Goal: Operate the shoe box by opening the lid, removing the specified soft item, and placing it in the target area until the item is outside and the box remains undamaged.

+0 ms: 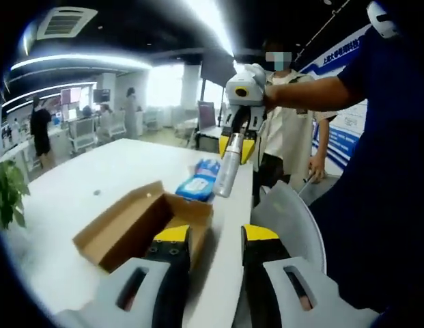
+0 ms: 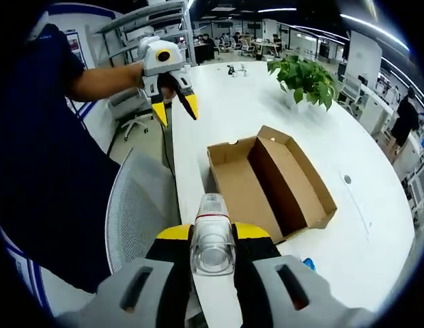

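Observation:
The cardboard shoe box point(image 1: 140, 222) point(image 2: 273, 181) lies open on the white table point(image 1: 82, 178) point(image 2: 266, 102), its lid folded back; its inside looks empty in the right gripper view. A blue soft pack point(image 1: 198, 181) lies on the table just beyond the box. My right gripper point(image 2: 213, 231) point(image 1: 237, 148) is shut on a clear plastic bottle point(image 2: 213, 219) point(image 1: 227, 174), held in the air over the table's edge near the box. My left gripper point(image 1: 217, 236) point(image 2: 176, 109) hangs open and empty above the table's edge, apart from the box.
A grey mesh chair point(image 1: 290, 219) point(image 2: 140, 205) stands against the table's edge between the grippers. A potted plant point(image 2: 304, 78) point(image 1: 7, 191) sits at the table's far end. A person point(image 1: 287, 123) stands behind the chair. Desks and other people are farther off.

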The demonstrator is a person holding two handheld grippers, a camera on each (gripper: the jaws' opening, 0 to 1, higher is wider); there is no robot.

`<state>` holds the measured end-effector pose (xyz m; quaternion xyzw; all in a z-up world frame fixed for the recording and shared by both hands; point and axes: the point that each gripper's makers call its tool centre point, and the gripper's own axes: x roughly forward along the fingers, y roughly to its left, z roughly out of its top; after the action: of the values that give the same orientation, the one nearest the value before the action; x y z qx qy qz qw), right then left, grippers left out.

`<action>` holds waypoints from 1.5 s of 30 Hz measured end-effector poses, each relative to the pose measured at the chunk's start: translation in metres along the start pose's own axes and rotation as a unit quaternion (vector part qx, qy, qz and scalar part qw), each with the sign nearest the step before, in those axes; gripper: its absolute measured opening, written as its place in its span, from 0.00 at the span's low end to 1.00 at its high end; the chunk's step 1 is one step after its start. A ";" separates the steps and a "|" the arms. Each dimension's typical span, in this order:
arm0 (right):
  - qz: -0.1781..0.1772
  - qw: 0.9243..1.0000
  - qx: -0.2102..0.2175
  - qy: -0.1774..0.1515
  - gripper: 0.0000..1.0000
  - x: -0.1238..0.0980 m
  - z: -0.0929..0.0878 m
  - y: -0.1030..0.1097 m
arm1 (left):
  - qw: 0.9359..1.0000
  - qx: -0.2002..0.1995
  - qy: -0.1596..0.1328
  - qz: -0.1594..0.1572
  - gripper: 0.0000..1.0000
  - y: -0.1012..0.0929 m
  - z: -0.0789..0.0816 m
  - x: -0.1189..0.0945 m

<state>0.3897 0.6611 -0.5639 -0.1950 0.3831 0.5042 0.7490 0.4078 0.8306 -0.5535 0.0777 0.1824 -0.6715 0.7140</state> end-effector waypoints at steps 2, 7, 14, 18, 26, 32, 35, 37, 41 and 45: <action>0.000 1.000 0.001 0.008 0.19 -0.001 -0.003 -0.001 | 1.000 -0.012 -0.016 0.012 0.27 0.000 -0.001 -0.006; -0.003 1.000 -0.006 0.028 0.19 -0.004 -0.008 -0.004 | 0.999 -0.026 -0.026 0.035 0.27 -0.003 -0.010 -0.014; -0.002 0.999 -0.009 0.049 0.19 -0.010 -0.017 -0.013 | 0.997 -0.038 -0.033 0.054 0.29 -0.009 -0.019 -0.016; 0.000 0.998 -0.014 0.061 0.19 -0.015 -0.023 -0.018 | 0.997 -0.041 -0.035 0.059 0.29 -0.015 -0.020 -0.010; 0.001 0.996 -0.019 0.093 0.19 -0.023 -0.043 -0.031 | 0.998 -0.033 -0.012 0.057 0.28 -0.028 -0.031 0.011; -0.002 0.991 -0.019 0.130 0.19 -0.030 -0.069 -0.043 | 0.998 -0.037 0.001 0.059 0.28 -0.031 -0.042 0.021; -0.001 0.990 -0.015 0.143 0.19 -0.033 -0.081 -0.049 | 0.998 -0.042 0.005 0.056 0.28 -0.034 -0.046 0.025; -0.002 0.988 -0.015 0.154 0.19 -0.035 -0.090 -0.053 | 0.997 -0.045 0.008 0.057 0.28 -0.034 -0.049 0.027; -0.002 0.984 -0.019 0.179 0.19 -0.039 -0.106 -0.061 | 0.997 -0.050 0.012 0.057 0.28 -0.034 -0.052 0.029; 0.001 0.980 -0.024 0.198 0.19 -0.041 -0.120 -0.066 | 0.997 -0.053 0.015 0.057 0.28 -0.033 -0.052 0.031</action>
<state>0.3965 0.5278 -0.6143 -0.3086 0.5115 0.4655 0.6530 0.3676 0.8172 -0.6085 0.0601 0.2234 -0.6178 0.7515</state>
